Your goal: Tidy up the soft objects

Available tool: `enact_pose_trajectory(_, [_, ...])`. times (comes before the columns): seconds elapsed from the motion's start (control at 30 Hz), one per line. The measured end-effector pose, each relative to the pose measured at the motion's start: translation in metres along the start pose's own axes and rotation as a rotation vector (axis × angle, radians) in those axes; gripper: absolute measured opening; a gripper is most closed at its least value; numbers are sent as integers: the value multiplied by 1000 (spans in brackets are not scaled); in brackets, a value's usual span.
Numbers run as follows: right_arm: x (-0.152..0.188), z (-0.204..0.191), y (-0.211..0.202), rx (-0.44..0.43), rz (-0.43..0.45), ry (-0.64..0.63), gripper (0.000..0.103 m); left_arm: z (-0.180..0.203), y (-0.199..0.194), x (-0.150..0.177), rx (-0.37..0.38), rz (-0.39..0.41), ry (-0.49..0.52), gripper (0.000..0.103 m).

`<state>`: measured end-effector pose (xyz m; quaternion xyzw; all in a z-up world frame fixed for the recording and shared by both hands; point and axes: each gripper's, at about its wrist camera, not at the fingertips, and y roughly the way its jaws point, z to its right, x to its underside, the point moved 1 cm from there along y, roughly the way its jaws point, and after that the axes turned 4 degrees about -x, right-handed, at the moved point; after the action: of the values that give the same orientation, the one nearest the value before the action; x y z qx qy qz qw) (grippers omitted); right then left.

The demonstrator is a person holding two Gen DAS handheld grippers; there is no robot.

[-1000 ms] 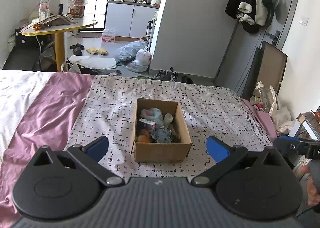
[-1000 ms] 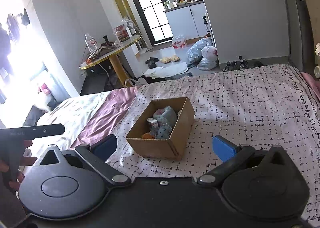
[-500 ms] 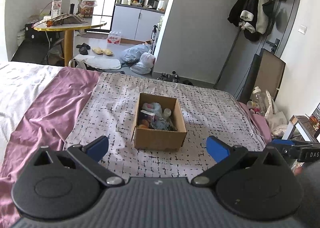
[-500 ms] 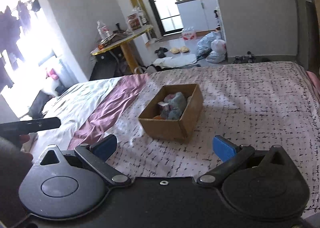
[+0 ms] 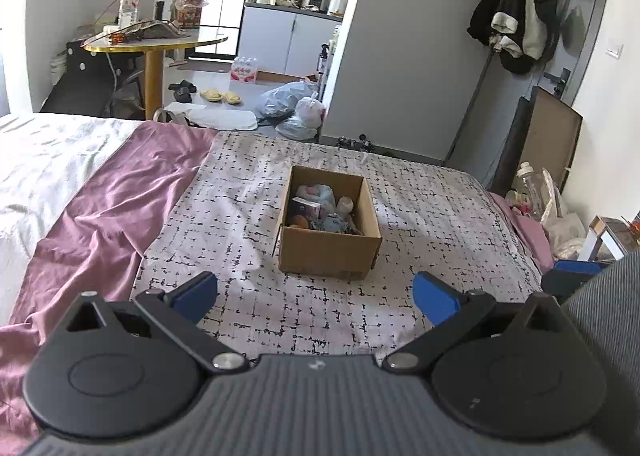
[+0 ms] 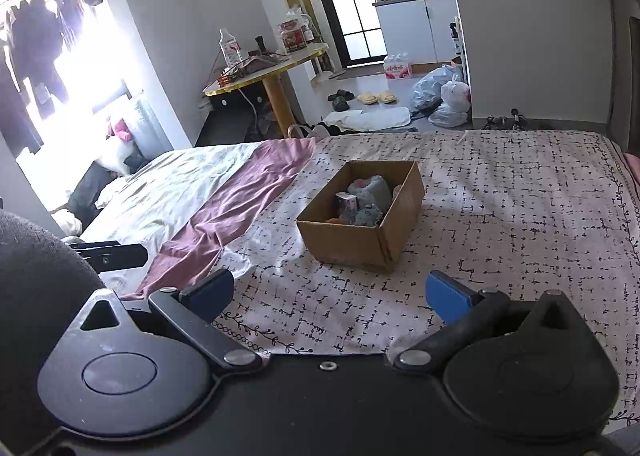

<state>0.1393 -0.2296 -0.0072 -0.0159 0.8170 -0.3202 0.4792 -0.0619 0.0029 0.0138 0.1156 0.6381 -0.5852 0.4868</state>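
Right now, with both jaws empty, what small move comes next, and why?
Probably ease the left gripper forward toward the cardboard box. Its jaws stand open and empty, the box sits ahead on the patterned sheet, and the soft items lie inside, beyond reach.

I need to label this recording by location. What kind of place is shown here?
Most likely a small studio flat. A cardboard box sits on a bed with patterned and purple covers, a kitchen counter shows through the doorway, and coats hang by the door.
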Motion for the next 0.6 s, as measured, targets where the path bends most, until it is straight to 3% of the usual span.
enact_pose_trajectory(0.6, [2, 4, 1, 0, -1, 19, 103, 3, 4, 4, 1, 1, -13, 103])
